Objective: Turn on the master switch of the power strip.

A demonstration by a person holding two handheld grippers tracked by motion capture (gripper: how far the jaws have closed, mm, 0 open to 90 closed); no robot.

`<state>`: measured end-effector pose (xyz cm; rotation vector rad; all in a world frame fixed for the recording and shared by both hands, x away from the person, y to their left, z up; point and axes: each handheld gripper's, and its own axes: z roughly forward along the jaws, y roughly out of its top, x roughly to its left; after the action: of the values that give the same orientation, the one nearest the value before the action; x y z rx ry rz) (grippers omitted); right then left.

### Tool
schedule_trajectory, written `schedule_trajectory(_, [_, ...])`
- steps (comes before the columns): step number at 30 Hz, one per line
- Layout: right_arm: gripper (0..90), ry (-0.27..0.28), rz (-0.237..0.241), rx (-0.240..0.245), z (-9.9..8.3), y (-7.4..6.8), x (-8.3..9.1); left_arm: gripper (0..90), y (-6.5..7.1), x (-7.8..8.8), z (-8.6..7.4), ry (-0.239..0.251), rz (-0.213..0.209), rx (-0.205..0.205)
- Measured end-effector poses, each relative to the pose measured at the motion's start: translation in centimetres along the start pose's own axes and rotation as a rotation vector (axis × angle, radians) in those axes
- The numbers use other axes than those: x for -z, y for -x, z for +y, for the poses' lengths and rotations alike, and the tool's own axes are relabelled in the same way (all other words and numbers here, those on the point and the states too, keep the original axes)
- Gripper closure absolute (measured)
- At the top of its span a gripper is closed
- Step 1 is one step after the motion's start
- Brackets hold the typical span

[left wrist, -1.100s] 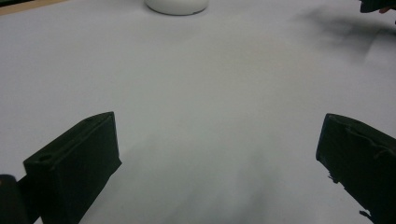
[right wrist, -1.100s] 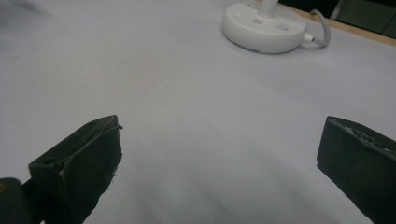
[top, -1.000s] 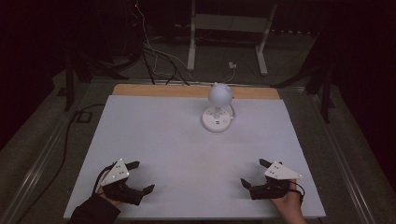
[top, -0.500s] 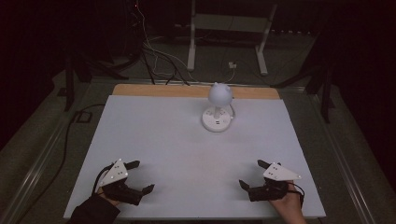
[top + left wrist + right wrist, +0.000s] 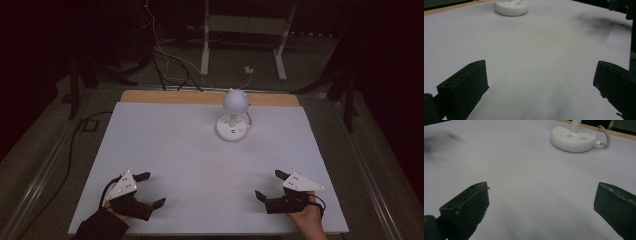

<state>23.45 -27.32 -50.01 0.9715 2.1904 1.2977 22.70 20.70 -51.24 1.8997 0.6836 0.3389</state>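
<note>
White tabletop (image 5: 165,150) is lying bare around a small desk lamp (image 5: 233,116) near its far edge. Left gripper (image 5: 148,190) and right gripper (image 5: 270,185) are resting well short of the lamp, jaws spread, holding nothing; nothing seems begun, and reaching the lamp likely comes next.

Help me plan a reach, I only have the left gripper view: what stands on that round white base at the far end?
Observer: A thin stem rises from the base to a round white lamp head.
Operator: Is it plugged in?
Observer: A white cable leaves the base's side, toward the far wooden edge.
Operator: And the right gripper?
Observer: The right gripper is open and holds nothing, low over the near part of the white table.
</note>
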Motion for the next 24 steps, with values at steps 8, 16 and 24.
schedule_trajectory(8, [0.0,-0.007,0.019,-0.004,0.4,-0.4,-0.1,0.1,0.0,0.0,0.0,0.001,-0.003,0.006])
schedule_trajectory(16, [0.0,-0.010,0.047,-0.013,1.5,-0.9,-0.4,0.1,0.1,0.0,0.1,0.001,-0.013,0.001])
schedule_trajectory(24, [0.0,-0.008,0.050,-0.005,2.9,-0.6,-0.5,0.0,0.2,0.0,0.1,0.007,-0.017,0.008])
